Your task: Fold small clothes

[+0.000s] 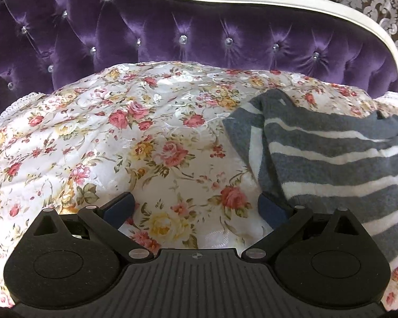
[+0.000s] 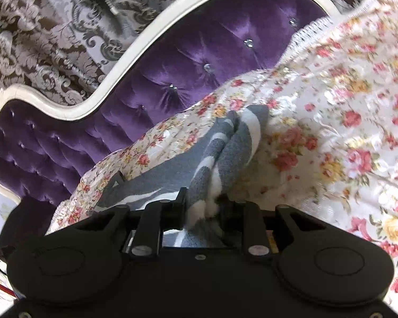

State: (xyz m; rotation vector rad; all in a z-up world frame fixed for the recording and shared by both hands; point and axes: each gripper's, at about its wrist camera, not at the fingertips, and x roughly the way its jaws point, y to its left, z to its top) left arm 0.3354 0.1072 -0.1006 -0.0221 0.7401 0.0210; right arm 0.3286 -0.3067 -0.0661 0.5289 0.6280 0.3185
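A small grey garment with white stripes (image 1: 331,159) lies on the floral bedspread (image 1: 146,137), at the right in the left wrist view. My left gripper (image 1: 196,206) is open and empty over the bedspread, its right finger (image 1: 272,210) at the garment's left edge. In the right wrist view my right gripper (image 2: 201,204) is shut on a bunched fold of the same garment (image 2: 225,153), which rises in a ridge ahead of the jaws. The view is tilted.
A purple tufted headboard (image 1: 172,34) with a white frame (image 1: 331,10) stands behind the bed; it also shows in the right wrist view (image 2: 172,61). Patterned grey curtains (image 2: 39,26) hang beyond it. The bedspread's lace edge (image 2: 313,26) lies near the headboard.
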